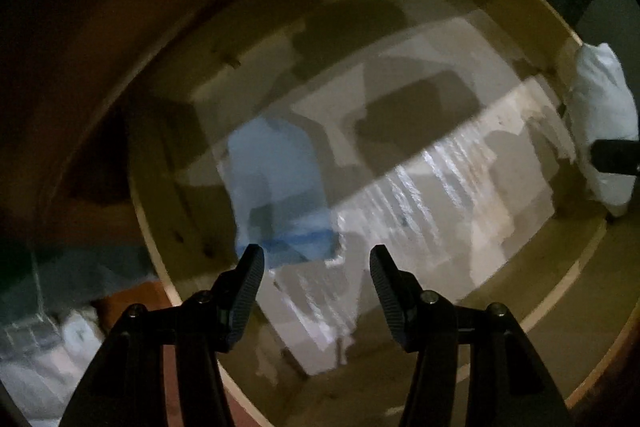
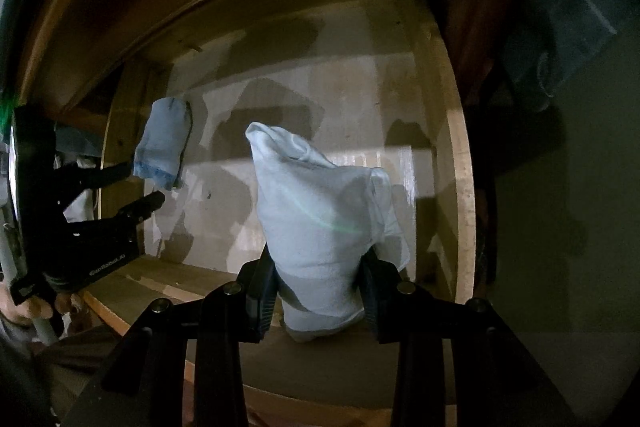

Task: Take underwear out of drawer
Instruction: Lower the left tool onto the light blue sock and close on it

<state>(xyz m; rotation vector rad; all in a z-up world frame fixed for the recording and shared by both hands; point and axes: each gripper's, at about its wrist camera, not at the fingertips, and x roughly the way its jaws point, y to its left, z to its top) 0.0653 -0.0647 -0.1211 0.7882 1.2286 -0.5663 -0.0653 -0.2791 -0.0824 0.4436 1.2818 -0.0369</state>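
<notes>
A wooden drawer [image 2: 456, 163] is seen pulled out, its floor covered by a pale, patchy lining paper [image 2: 360, 99] crossed by a bright band of light. A light blue folded piece of underwear [image 1: 276, 183] is laid directly on the lining at the left side, close to the left wall.
</notes>
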